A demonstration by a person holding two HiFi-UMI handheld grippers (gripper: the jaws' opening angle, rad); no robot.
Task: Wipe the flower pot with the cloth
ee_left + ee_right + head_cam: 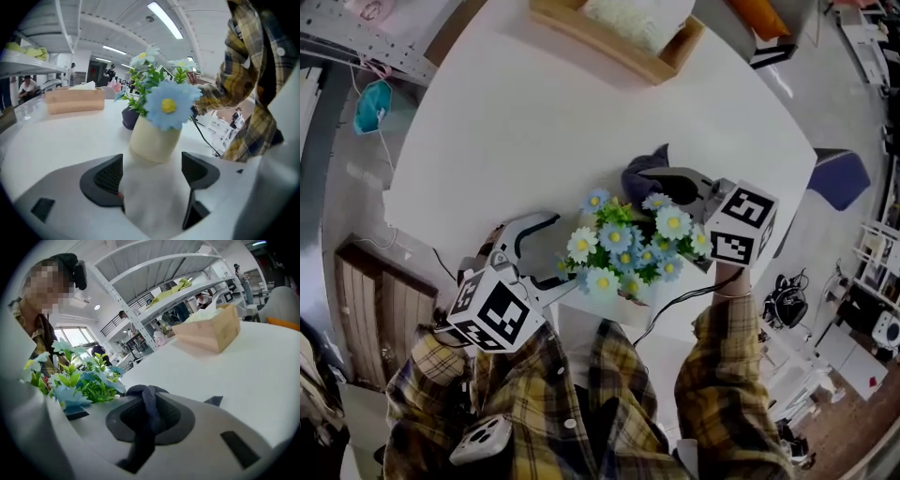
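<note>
A cream flower pot (154, 140) with blue and white artificial flowers (628, 248) stands near the front edge of the white table (516, 131). My left gripper (546, 258) is open just left of the pot. In the left gripper view the pot sits just beyond its spread fingertips (152, 171), untouched. My right gripper (675, 183) is behind and to the right of the flowers, shut on a dark blue cloth (642, 172). In the right gripper view the cloth (145, 408) is bunched between the jaws, with the flowers (84, 380) to the left.
A wooden tissue box (623, 33) stands at the far side of the table, also seen as the box (208, 331) in the right gripper view. A black cable (675, 305) hangs over the near table edge. A purple chair (839, 178) stands right of the table.
</note>
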